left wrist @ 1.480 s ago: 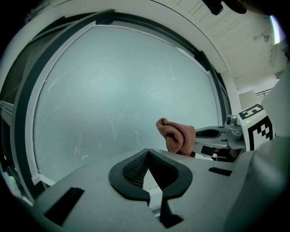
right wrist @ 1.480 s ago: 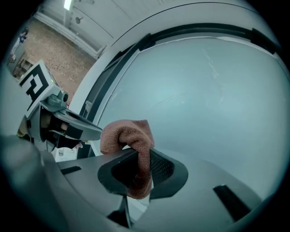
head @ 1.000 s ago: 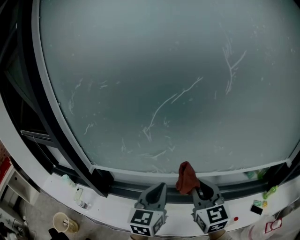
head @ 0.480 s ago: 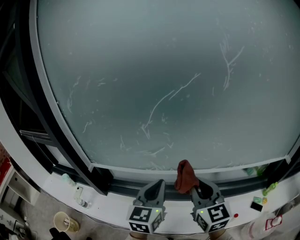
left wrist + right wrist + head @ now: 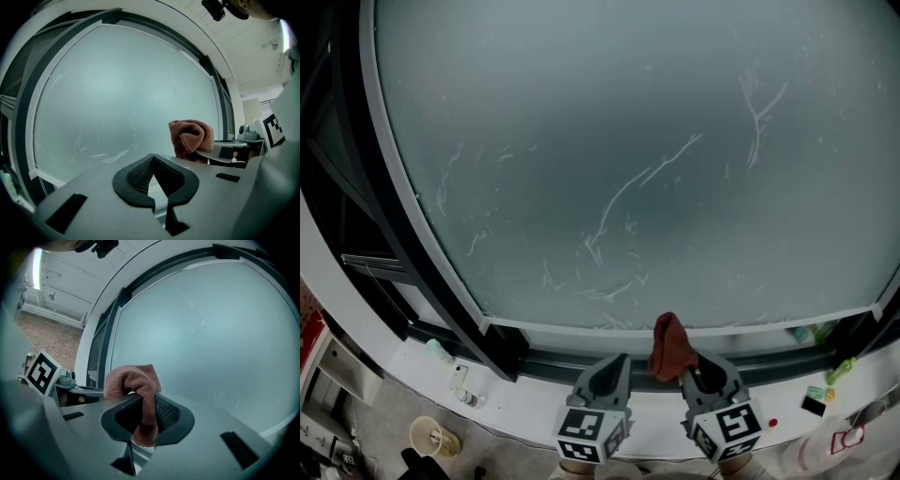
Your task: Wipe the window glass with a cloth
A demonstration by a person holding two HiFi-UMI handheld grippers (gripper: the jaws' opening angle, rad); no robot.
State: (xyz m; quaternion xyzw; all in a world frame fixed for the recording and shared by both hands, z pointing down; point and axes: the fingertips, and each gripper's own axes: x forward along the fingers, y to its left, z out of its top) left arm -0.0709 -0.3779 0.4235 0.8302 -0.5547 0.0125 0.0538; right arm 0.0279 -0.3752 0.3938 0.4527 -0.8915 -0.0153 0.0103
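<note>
Rust-brown cloth [image 5: 131, 378] | clamped between right claw [image 5: 143, 414] jaws | near window glass [image 5: 211, 333]

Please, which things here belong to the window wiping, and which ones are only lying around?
For the job:
- window glass, streaked
- reddish-brown cloth, clamped in the right gripper

Lying about:
- paper cup, lower left
- green thing on the sill
- left gripper, shut on nothing, is idle
</note>
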